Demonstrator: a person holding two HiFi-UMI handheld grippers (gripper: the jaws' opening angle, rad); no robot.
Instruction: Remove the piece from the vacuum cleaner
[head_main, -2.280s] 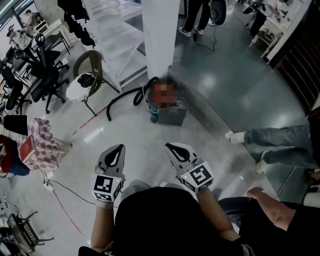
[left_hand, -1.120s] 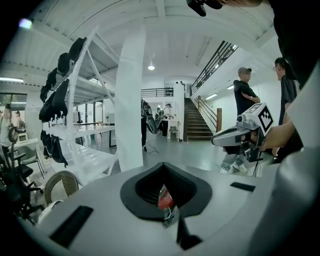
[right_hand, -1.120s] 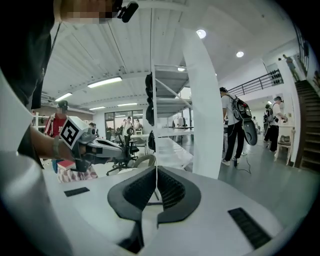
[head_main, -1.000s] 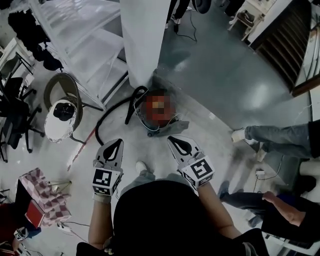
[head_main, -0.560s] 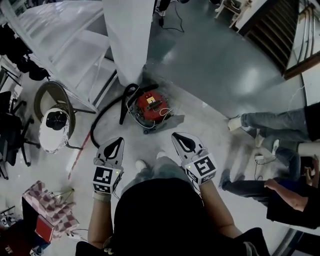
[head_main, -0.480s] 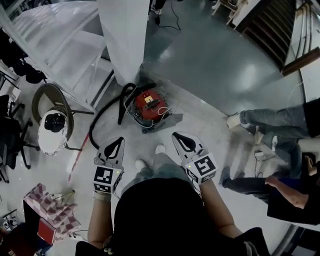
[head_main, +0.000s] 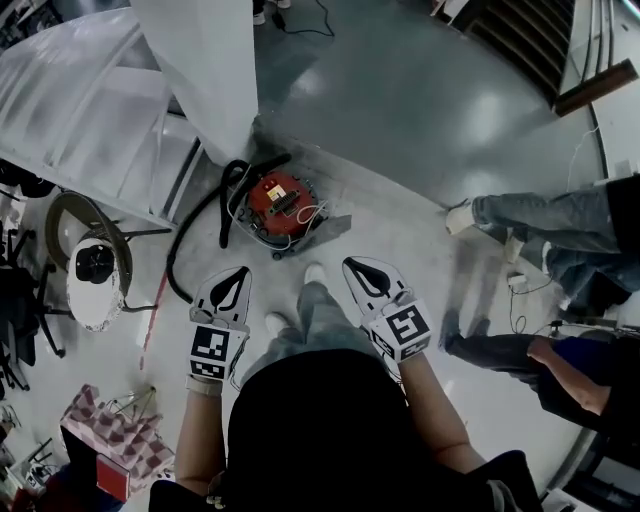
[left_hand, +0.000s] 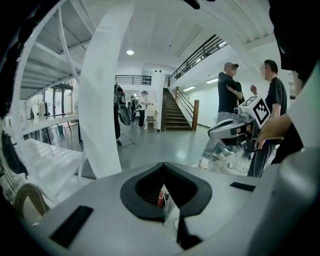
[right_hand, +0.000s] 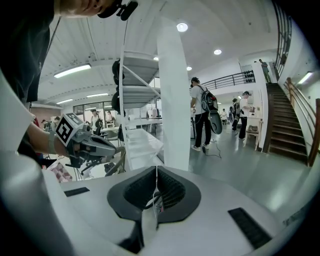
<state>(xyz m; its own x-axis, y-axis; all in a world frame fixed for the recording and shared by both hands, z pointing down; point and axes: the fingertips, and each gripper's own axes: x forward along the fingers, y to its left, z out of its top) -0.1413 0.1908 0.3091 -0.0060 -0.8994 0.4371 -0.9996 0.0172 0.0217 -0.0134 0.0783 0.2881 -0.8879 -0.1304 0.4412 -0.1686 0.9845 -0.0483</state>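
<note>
The vacuum cleaner (head_main: 274, 199) is a round red canister on the floor at the foot of a white pillar, and its black hose (head_main: 196, 228) curls off to the left. White cord lies over its top. Which part of it is the piece, I cannot tell. My left gripper (head_main: 238, 276) and right gripper (head_main: 355, 268) hang side by side in the air short of the canister, both shut and holding nothing. In the left gripper view the jaws (left_hand: 163, 166) meet with a red sliver behind them. In the right gripper view the jaws (right_hand: 156, 170) are pressed together too.
The white pillar (head_main: 205, 60) rises just behind the vacuum. A chair with a white round seat (head_main: 93, 272) stands at the left. A person's legs (head_main: 540, 215) stretch in from the right, and another person (head_main: 570, 365) is low at the right. A checked cloth (head_main: 105, 440) lies bottom left.
The view has travelled toward the vacuum, which now lies nearer and just ahead of both grippers. The grippers have kept their pose, shut and side by side.
</note>
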